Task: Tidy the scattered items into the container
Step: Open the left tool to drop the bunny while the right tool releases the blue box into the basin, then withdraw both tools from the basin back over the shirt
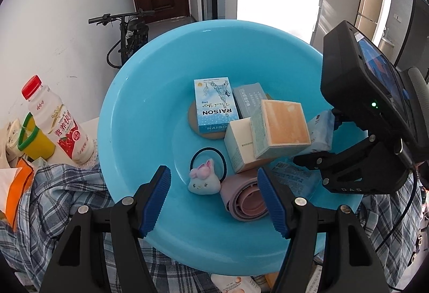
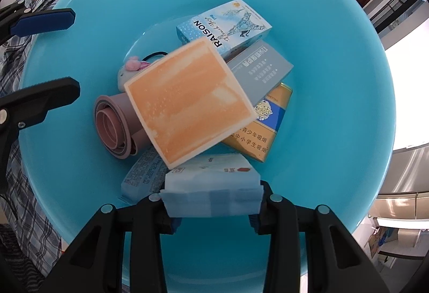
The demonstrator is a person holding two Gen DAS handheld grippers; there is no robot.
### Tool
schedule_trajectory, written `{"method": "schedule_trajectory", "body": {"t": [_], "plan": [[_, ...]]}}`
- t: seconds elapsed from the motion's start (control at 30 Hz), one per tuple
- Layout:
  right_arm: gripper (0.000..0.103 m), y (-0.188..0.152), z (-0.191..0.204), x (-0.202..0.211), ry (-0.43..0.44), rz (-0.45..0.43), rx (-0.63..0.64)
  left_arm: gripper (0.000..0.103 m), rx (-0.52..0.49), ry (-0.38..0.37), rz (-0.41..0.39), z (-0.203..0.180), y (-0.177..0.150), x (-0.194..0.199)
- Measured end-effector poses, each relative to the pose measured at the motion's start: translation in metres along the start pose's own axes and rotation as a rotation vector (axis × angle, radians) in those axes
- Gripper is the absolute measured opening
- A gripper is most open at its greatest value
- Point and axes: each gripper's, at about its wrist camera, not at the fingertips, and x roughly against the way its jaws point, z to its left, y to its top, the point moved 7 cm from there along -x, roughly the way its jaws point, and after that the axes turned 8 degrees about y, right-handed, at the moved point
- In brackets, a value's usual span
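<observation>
the blue basin [image 2: 335,78] fills most of both views and already holds an orange-faced box [image 2: 185,102], a raison pack [image 2: 225,27], a grey pack [image 2: 260,67], a gold pack [image 2: 262,129], a rolled mauve cup [image 2: 115,126] and a bunny hair tie [image 1: 205,177]. at the bottom centre of its own view the right tool [image 2: 211,208] is clamped on a pale blue tissue pack [image 2: 211,185] over the basin's near wall, not yet let go. the left tool [image 1: 214,199] stands apart and empty at lower centre; a milk drink bottle [image 1: 59,124] at left sits outside, so i judge tidying mostly done.
</observation>
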Motion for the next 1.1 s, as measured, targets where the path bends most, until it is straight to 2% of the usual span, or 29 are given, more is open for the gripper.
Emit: {"method": "schedule_trajectory", "body": {"t": [0.17, 0.2, 0.27, 0.3, 0.7, 0.97, 1.1], "plan": [[0.039, -0.005, 0.001, 0.013, -0.023, -0.005, 0.006, 0.07, 0.013, -0.004, 0.002, 0.003, 0.0, 0.003], [0.042, -0.006, 0.001, 0.016, -0.022, -0.006, 0.004, 0.07, 0.014, -0.005, 0.001, 0.003, 0.0, 0.004], [0.055, -0.007, 0.001, 0.021, -0.026, -0.016, 0.004, 0.07, 0.013, -0.007, -0.001, 0.002, 0.0, 0.007], [0.056, -0.008, 0.001, 0.025, -0.032, -0.024, 0.004, 0.07, 0.012, -0.009, -0.003, 0.001, 0.0, 0.009], [0.057, -0.032, 0.017, 0.086, -0.044, -0.114, -0.03, 0.07, 0.018, 0.002, -0.037, 0.001, -0.005, 0.044], [0.057, -0.063, 0.042, 0.087, -0.015, -0.197, -0.045, 0.07, 0.009, 0.016, -0.045, -0.003, -0.028, 0.075], [0.057, -0.085, 0.068, 0.103, 0.001, -0.227, -0.031, 0.07, 0.003, -0.011, -0.056, -0.01, -0.043, 0.102]]}}
